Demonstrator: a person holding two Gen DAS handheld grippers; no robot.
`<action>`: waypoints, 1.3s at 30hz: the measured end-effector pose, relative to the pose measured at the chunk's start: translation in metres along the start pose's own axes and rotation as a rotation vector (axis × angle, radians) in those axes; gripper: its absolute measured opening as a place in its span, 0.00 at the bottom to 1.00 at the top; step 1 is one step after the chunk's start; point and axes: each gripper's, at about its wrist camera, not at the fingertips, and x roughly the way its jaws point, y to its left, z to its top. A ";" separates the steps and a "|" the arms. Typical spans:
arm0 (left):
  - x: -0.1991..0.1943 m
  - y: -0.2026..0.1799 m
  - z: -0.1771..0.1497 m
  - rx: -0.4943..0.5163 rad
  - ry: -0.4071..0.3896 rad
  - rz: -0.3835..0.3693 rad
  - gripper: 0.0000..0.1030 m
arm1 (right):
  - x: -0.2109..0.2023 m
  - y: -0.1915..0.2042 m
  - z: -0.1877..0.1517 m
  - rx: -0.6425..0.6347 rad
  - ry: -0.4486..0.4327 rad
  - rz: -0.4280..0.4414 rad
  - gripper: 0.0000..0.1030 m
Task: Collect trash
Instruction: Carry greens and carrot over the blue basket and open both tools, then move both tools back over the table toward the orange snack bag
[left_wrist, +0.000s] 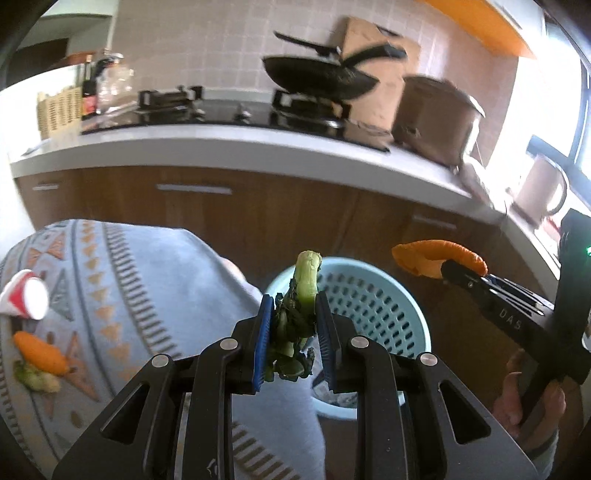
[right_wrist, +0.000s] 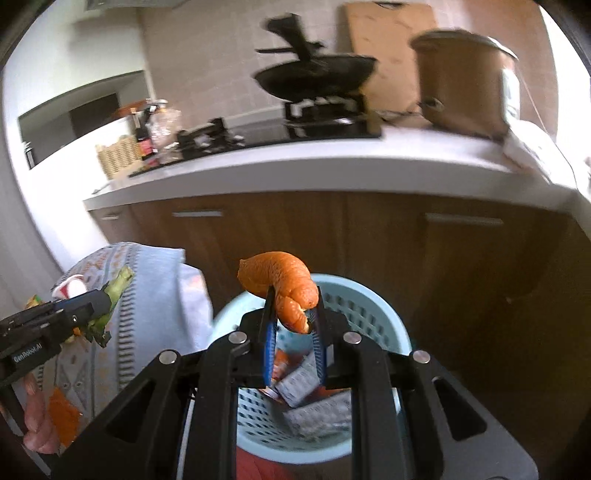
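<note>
Between the blue pads of your left claw (left_wrist: 291, 339) sits a wilted green vegetable stalk (left_wrist: 301, 306), clamped at its dark leafy part with the pale cut stem standing up above the fingertips. Your right claw (right_wrist: 293, 328) is closed on a curled piece of orange peel (right_wrist: 284, 284), which arches up and over the top of the fingers.

Just beyond and below both claws is the light blue perforated trash basket (right_wrist: 376, 314). The right wrist view looks down into it: silvery blister packs (right_wrist: 314, 410) and some orange scraps already lie inside. The peel is held over the basket's near side; the stalk is at the basket's left rim, next to the cloth's edge.

To your left is the bench (left_wrist: 155, 258), covered with a pale blue cloth patterned in orange and grey. On it, near the left edge of the left wrist view, lie another piece of orange peel (left_wrist: 40, 352), a green vegetable scrap (left_wrist: 35, 378) touching it, and a red and white paper cup (left_wrist: 26, 299) on its side a little further back.

Farther off runs a white kitchen counter (left_wrist: 229, 147) over brown cabinet doors (left_wrist: 258, 206). It carries a black hob with a black wok (left_wrist: 317, 77), a brown pot (left_wrist: 436, 118), bottles and a wicker basket (left_wrist: 59, 110) at the left end, with a cutting board (right_wrist: 388, 48) leaning on the tiled wall.
</note>
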 end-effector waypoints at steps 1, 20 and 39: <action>0.006 -0.004 -0.001 0.002 0.012 -0.007 0.21 | 0.002 -0.008 -0.004 0.014 0.012 -0.009 0.14; 0.075 -0.044 -0.027 0.007 0.178 -0.046 0.26 | 0.041 -0.063 -0.041 0.135 0.179 -0.071 0.19; 0.049 -0.026 -0.026 -0.013 0.114 -0.003 0.57 | 0.036 -0.037 -0.037 0.114 0.164 -0.010 0.39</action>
